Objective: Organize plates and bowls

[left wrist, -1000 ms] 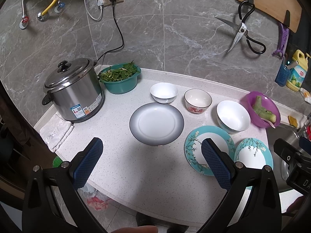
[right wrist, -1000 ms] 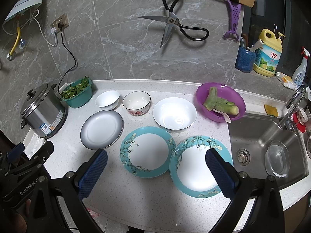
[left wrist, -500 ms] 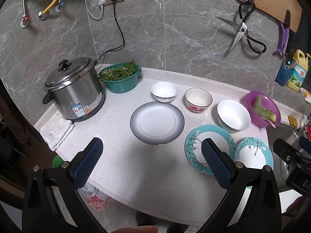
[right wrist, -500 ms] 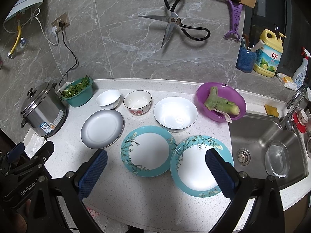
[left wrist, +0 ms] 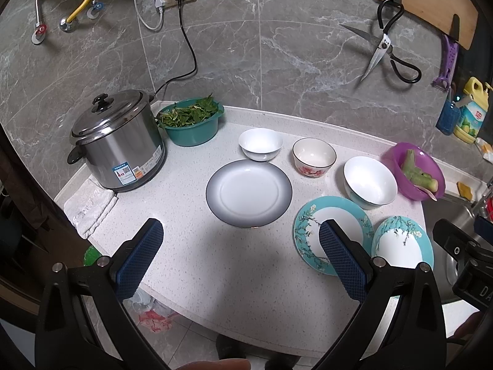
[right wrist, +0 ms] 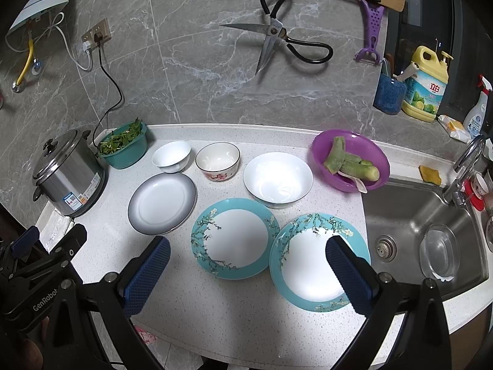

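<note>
On the white counter lie a grey-rimmed plate [left wrist: 249,192] [right wrist: 161,203] and two teal floral plates, one [left wrist: 311,219] [right wrist: 234,238] left of the other [left wrist: 400,242] [right wrist: 305,262]. Behind them stand a small white bowl [left wrist: 261,143] [right wrist: 171,156], a flowered bowl [left wrist: 313,158] [right wrist: 217,161] and a large white bowl [left wrist: 369,182] [right wrist: 278,178]. My left gripper [left wrist: 240,231] is open and empty above the counter's front, before the grey-rimmed plate. My right gripper [right wrist: 248,248] is open and empty above the teal plates.
A steel rice cooker [left wrist: 117,141] and a teal basin of greens [left wrist: 191,123] stand at the back left, a folded cloth [left wrist: 92,206] beside the cooker. A purple bowl of vegetable [right wrist: 351,160] sits by the sink [right wrist: 425,228]. Scissors [right wrist: 277,35] hang on the wall.
Both views have shifted only slightly; the dishes stay where they were and both grippers stay open.
</note>
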Demonstrator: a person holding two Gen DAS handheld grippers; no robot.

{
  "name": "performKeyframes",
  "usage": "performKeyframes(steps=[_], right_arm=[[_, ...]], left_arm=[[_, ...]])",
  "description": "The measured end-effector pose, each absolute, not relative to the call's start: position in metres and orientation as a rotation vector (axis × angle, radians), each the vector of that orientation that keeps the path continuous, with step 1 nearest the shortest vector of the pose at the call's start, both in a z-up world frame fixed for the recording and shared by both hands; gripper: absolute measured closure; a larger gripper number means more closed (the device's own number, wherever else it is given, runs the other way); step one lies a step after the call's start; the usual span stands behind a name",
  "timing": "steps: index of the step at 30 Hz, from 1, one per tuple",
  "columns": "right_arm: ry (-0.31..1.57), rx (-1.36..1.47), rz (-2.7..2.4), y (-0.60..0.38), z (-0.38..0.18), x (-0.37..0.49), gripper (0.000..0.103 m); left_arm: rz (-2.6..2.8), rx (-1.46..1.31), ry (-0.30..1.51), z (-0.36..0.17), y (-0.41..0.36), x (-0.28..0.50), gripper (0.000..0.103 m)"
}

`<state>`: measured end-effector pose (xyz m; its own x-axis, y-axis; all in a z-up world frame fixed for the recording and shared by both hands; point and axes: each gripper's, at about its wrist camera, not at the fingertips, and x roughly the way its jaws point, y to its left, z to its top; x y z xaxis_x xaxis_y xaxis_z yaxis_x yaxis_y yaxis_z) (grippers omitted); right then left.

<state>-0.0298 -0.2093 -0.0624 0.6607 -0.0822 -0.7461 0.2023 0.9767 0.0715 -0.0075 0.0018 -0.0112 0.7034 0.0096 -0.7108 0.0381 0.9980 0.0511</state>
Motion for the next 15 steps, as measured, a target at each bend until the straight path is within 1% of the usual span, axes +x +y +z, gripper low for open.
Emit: performKeyframes(steps=[15], right_arm=[[0.837, 0.152, -0.162, -0.2101, -0.0624, -0.0274, 0.0]], left_arm=[[-0.015, 0.063, 0.794, -0.0156, 0.0032, -0.0115, 0.0]])
